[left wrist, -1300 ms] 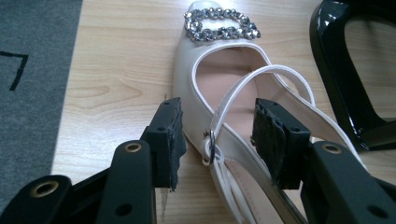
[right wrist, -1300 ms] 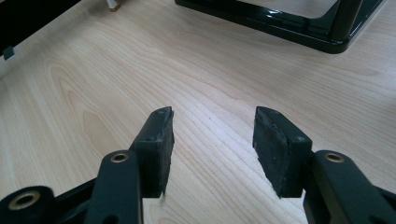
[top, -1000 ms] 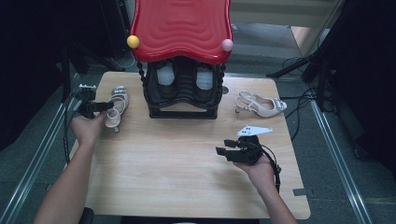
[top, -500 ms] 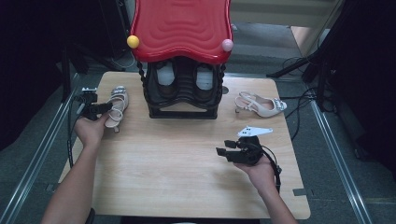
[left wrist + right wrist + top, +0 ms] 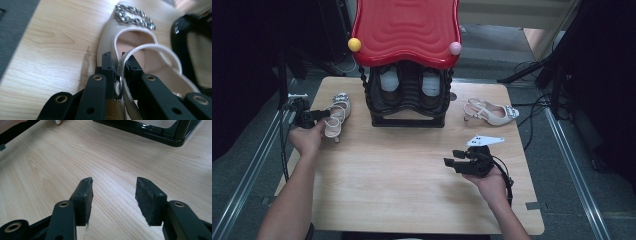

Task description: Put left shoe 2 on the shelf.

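Note:
A cream sandal with a jewelled buckle (image 5: 337,114) lies at the table's left side, beside the black shoe rack (image 5: 408,97). My left gripper (image 5: 323,114) is shut on this sandal's heel strap (image 5: 140,53), which runs between the two pads in the left gripper view (image 5: 117,66). A second cream sandal (image 5: 490,112) lies on its side to the right of the rack. My right gripper (image 5: 451,163) hovers over the bare wood at the front right, open with nothing between its fingers (image 5: 113,195).
The rack has a red wavy top (image 5: 408,30) with a yellow ball (image 5: 354,44) and a pink ball (image 5: 455,48), and holds a dark pair of shoes (image 5: 390,82). Cables (image 5: 532,107) trail off the table's right edge. The wooden table (image 5: 402,200) has open room in front.
The left hand has shifted slightly along the sandal at the left. The right gripper has stayed in place.

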